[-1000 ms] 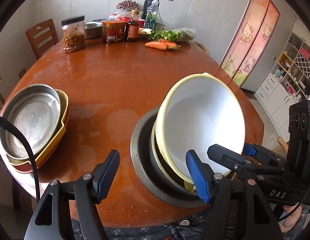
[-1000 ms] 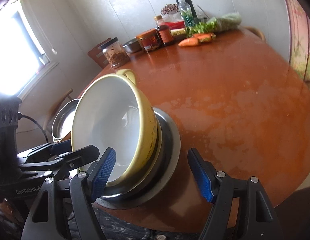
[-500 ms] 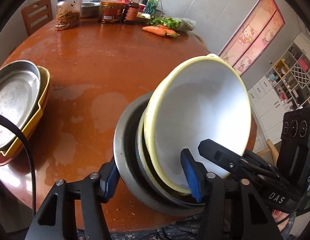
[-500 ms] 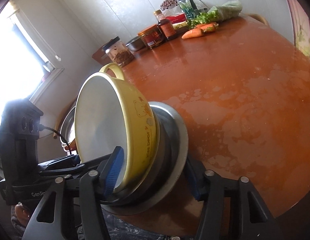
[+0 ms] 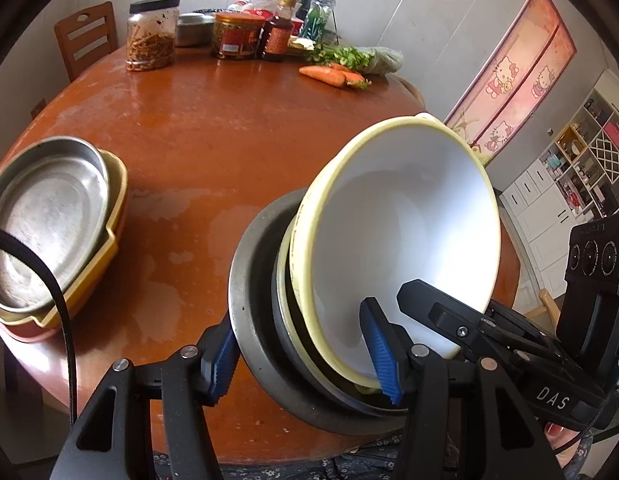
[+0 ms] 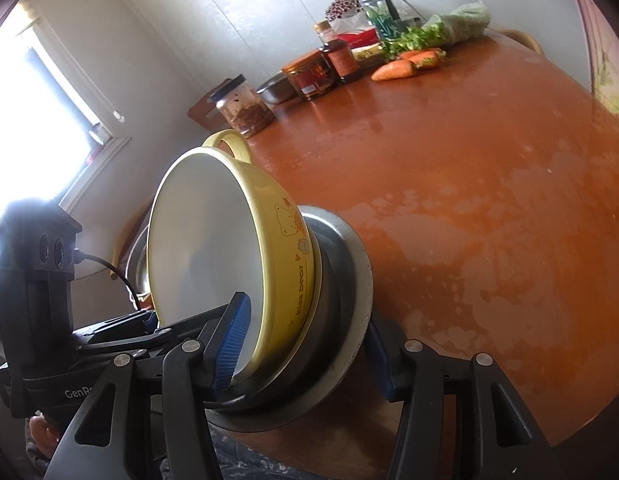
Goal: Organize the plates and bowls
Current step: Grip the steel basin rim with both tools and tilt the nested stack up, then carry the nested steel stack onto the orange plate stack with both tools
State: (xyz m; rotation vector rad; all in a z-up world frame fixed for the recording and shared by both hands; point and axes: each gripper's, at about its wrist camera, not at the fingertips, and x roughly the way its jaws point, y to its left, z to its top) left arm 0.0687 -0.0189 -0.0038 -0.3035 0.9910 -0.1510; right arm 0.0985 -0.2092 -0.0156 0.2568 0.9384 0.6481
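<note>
**Nested bowl stack, clamped from both sides**

Pinched at near table (image 5: 197, 152) edge: yellow enamel bowl (image 5: 397, 232) nested in steel basin (image 5: 253, 320), tilted. Left gripper (image 5: 305, 356), right gripper (image 6: 301, 344) each clamping rims. Likely rigid, slick, heavy; best held at rims.

- My blue pads (image 5: 379, 356) looked like ribbed rubber.
- The yellow bowl (image 5: 397, 236) I gripped was glossy enamel.
- The steel plate (image 5: 253, 320) was dull metal.
- The table (image 5: 213, 152) was worn, shiny wood.
</note>
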